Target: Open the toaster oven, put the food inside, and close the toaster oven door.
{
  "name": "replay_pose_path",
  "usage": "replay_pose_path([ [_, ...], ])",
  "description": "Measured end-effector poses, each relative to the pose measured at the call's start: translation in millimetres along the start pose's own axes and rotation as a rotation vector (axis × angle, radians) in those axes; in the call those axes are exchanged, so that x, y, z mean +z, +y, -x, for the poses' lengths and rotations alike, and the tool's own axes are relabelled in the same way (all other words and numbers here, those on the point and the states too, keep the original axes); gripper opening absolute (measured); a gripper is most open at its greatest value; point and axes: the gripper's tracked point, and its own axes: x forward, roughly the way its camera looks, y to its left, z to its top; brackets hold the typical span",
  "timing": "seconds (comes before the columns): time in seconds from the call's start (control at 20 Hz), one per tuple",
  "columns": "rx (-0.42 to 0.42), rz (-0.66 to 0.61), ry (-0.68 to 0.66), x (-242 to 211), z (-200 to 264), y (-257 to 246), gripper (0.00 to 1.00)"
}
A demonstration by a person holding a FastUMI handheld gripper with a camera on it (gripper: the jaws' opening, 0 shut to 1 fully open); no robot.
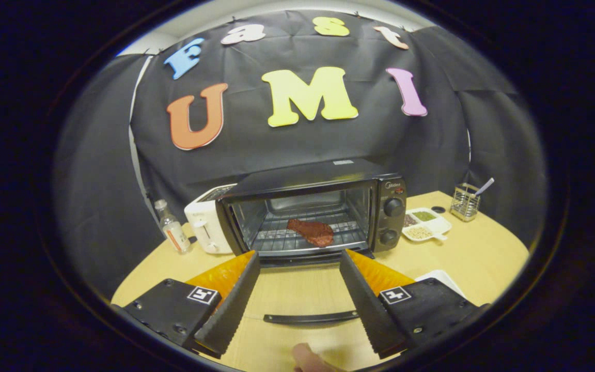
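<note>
Light wood tabletop, black-draped booth. We see the steak on the rack inside the toaster oven, door down flat. Claw wide, empty. Risk: handle at 6 o'clock slips out when lifted, door drops.

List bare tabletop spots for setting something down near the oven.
Free: wooden table right of the open gripper, before the white divided tray. Crowded: left of the black toaster oven, white toaster and clear bottle; oven's lowered glass door between the fingers.
</note>
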Motion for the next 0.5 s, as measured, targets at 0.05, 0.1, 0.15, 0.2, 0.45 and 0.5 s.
replay_pose_path([
  [0.05, -0.007, 0.02, 0.007, -7, 6, -2, 0.99],
  [0.1, -0.018, 0.038, 0.018, -17, 10, -6, 0.99],
  [0.15, -0.025, 0.047, 0.031, -26, 15, -9, 0.99],
  [0.2, -0.023, 0.053, 0.039, -34, 17, -9, 0.99],
  [0.45, -0.041, 0.099, 0.168, -94, 20, -22, 0.99],
  [0.5, -0.046, 0.111, 0.188, -104, 18, -26, 0.99],
])
